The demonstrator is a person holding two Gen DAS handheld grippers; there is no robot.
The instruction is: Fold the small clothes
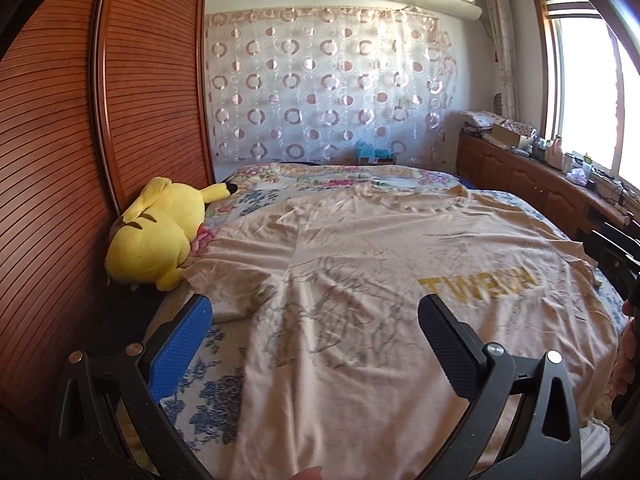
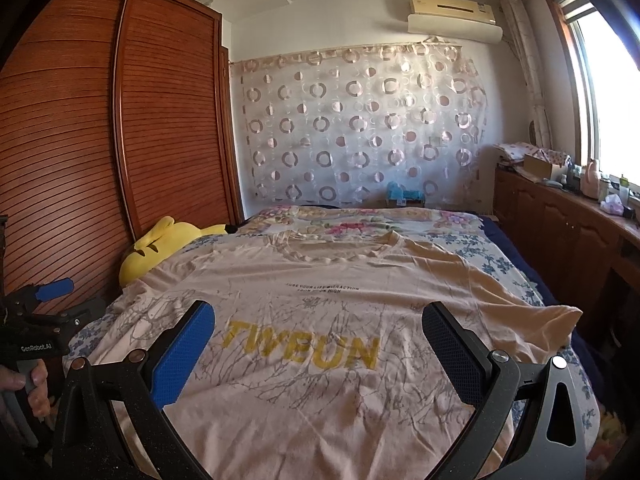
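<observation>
The left gripper (image 1: 316,332) sits nearest, its fingers spread wide apart and holding nothing, hovering above the near left part of a peach T-shirt (image 1: 360,280). The right gripper (image 2: 318,340) is likewise released and empty, its fingers framing the yellow lettering (image 2: 302,346) on the shirt's chest. The T-shirt lies face up and spread nearly flat on the bed (image 2: 496,256), hem toward the near side, collar (image 2: 340,254) toward the far side, left sleeve (image 1: 224,288) just beside a yellow plush toy (image 1: 160,232), right sleeve (image 2: 540,320) reaching toward the bed's right edge. No fold looks started yet, so the job seems to be at its beginning, and both tools are above the cloth rather than touching it, as far as these views show. The likely trouble from here: the fabric is thin and already creased, so a pinch taken from above may catch the flowered bedsheet (image 1: 208,400) along with the shirt, or take only one layer and drag the shirt crooked. The left sleeve lies so close to the plush toy that lifting it could snag or nudge the toy. Uneven pulls from the two hands would skew the fold line. Farther off stand a wooden wardrobe (image 1: 80,120) on the left, a patterned curtain (image 1: 328,80) on the far wall, and a cluttered cabinet (image 2: 560,216) under the window (image 2: 608,92) on the right.
</observation>
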